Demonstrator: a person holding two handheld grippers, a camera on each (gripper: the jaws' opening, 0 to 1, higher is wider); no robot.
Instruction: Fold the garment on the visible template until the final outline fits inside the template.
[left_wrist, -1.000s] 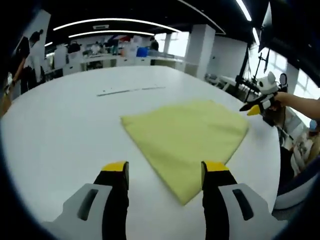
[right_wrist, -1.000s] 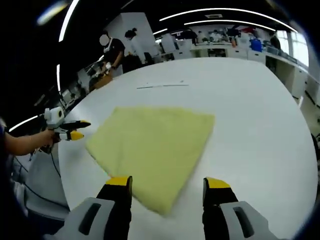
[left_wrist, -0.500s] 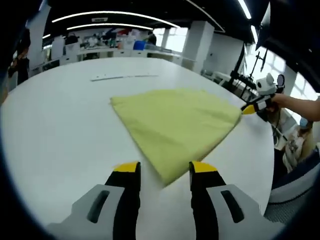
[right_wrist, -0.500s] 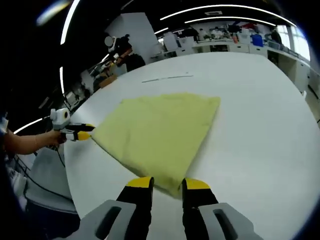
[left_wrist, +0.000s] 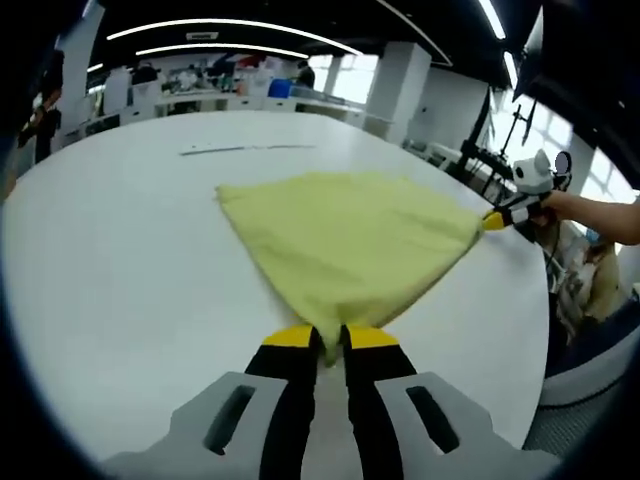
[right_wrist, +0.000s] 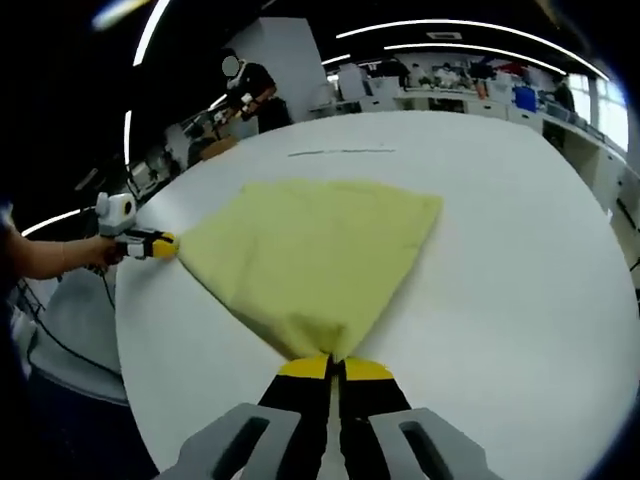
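Both claws have closed since the earlier frame, each pinching a near corner of the yellow garment (left_wrist: 350, 245) on the white table (left_wrist: 120, 250): left claw (left_wrist: 332, 340), right claw (right_wrist: 335, 368). Soft and light, it is likely draping limply, so corners look best for holding.

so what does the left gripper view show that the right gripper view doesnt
Left gripper view alone: the left gripper from behind, jaws shut on the near corner of the yellow garment, and the right gripper coming in from the right at the garment's far right corner.

Right gripper view alone: the right gripper from behind, jaws shut on its own near corner of the garment, with the left gripper at the left corner and a person's hand behind it.

Both: the garment spread flat on the white table, and a thin dark line on the table beyond it.
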